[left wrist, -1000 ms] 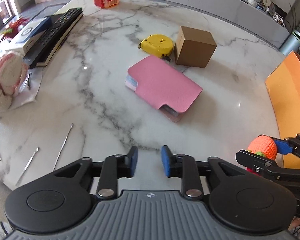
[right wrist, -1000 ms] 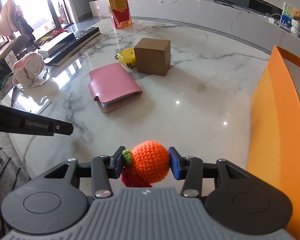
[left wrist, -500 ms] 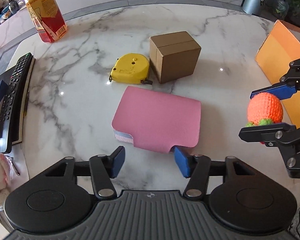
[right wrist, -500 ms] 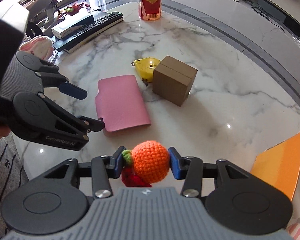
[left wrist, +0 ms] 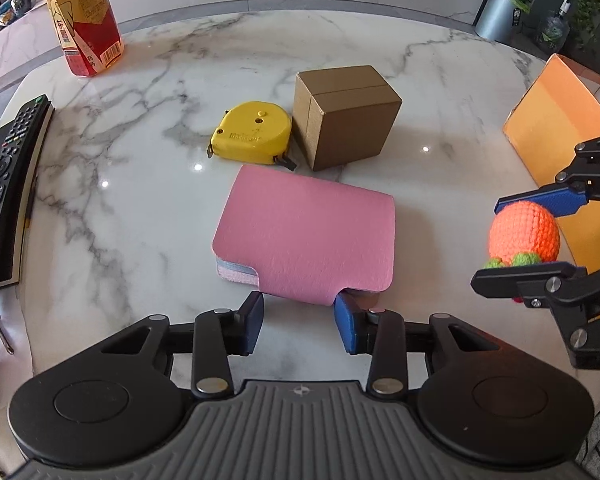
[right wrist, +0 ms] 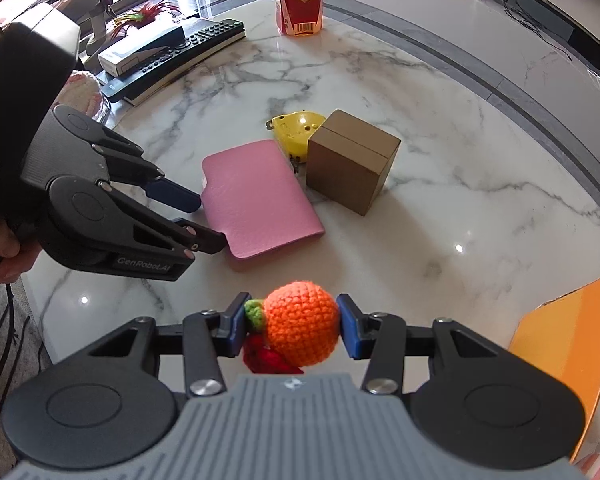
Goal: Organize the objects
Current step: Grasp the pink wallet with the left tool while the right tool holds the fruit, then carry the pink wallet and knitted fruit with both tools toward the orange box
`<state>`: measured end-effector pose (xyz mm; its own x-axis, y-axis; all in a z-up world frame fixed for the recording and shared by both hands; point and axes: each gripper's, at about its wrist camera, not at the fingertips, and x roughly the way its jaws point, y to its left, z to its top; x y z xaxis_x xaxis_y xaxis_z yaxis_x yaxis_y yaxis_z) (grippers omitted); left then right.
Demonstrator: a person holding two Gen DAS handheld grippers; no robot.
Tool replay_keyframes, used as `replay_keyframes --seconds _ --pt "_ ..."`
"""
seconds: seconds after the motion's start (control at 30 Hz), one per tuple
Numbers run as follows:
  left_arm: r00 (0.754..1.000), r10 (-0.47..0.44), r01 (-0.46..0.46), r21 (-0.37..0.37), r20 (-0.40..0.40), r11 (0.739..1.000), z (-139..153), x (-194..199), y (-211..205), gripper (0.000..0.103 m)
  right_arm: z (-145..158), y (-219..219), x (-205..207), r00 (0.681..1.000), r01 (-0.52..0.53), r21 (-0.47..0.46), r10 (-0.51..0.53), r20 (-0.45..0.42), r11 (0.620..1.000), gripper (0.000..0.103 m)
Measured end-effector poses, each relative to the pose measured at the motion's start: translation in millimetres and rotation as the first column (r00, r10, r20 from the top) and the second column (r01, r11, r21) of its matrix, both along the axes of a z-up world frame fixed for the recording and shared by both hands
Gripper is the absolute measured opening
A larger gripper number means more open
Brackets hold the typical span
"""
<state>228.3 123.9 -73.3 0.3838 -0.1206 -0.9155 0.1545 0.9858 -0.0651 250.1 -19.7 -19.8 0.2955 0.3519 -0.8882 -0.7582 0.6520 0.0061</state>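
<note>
Two grippers, both yours. Left gripper (left wrist: 299,322): fingers apart, straddling the near flap of the pink wallet (left wrist: 308,236), nothing gripped. Right gripper (right wrist: 292,326): clamped on the crocheted orange (right wrist: 302,324), held above the marble table (left wrist: 140,184) at the near right, beside the orange box (left wrist: 556,128). Beyond the wallet: yellow tape measure (left wrist: 252,132) touching or just beside the brown carton (left wrist: 346,116); bottle (left wrist: 84,16) far left; remote (left wrist: 8,160) at the left edge. Risk: closing on the thin flap alone may let the wallet swing open or slide away across the glossy marble.
</note>
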Motion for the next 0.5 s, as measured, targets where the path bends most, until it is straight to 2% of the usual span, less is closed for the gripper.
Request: replay_keyframes --seconds 0.33,0.5 --pt "0.992 0.083 -0.082 0.019 -0.092 0.996 4 -65 -25 0.045 1 -40 -36 0.996 0.084 0.042 -0.084 -0.002 0.996 0.048" --pt "0.99 0.11 -0.107 0.045 -0.089 0.993 6 -87 -34 0.045 -12 -58 -61 0.994 0.109 0.046 -0.107 -0.035 0.993 0.048"
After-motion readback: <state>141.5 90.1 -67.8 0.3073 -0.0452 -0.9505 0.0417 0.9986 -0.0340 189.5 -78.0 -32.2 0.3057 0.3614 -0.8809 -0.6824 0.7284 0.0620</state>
